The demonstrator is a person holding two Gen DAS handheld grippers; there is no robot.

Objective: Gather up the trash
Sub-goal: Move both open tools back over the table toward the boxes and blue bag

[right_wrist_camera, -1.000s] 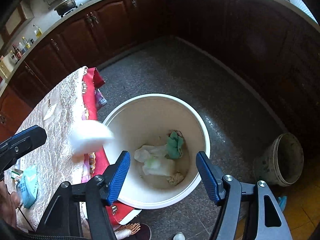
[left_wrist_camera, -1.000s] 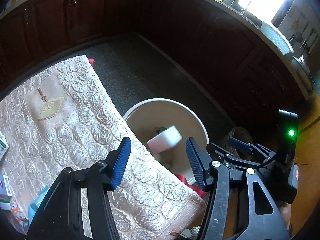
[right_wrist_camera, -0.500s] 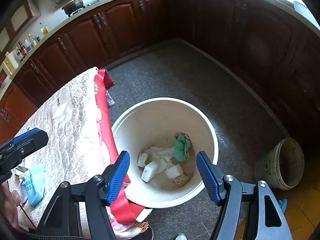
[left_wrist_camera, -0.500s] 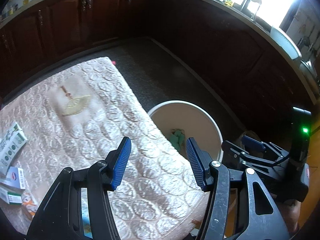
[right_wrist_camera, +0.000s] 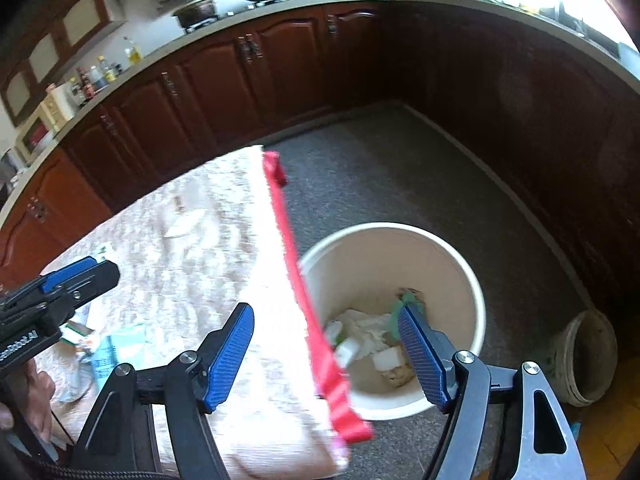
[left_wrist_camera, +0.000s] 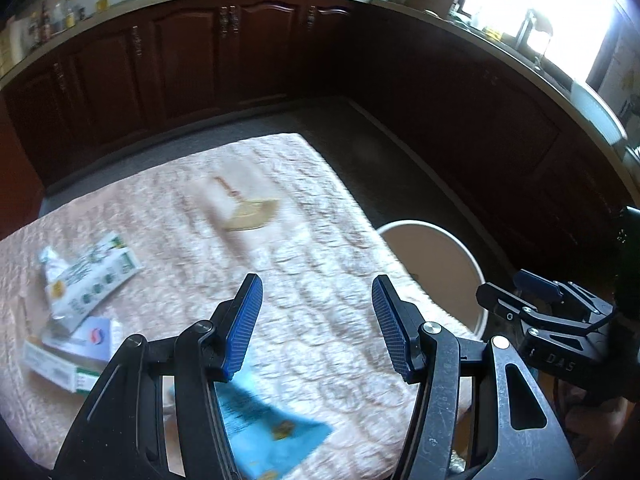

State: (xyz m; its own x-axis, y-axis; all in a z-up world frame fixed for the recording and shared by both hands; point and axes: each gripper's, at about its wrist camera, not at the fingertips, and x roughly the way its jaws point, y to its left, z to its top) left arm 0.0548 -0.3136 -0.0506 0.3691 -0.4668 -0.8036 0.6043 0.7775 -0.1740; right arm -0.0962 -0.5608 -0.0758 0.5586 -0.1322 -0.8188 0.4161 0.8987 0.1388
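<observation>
Left wrist view: left gripper (left_wrist_camera: 316, 326) half open, empty. Blue packet (left_wrist_camera: 272, 432) lies just below its left finger, long axis running to the lower right; boxes (left_wrist_camera: 80, 320) lie farther left.

Right wrist view: right gripper (right_wrist_camera: 332, 356) empty, jaws just widened, over the table edge beside the bin (right_wrist_camera: 400, 236) (left hand nearer packet).

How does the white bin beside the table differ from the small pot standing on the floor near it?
The white bin is larger and looks clean; the small pot is smaller and looks grimy. The white bin holds crumpled trash, while the small pot's inside looks empty. The white bin stands right beside the table; the small pot stands farther from it. Both are round, open-topped and upright on the floor.
</observation>
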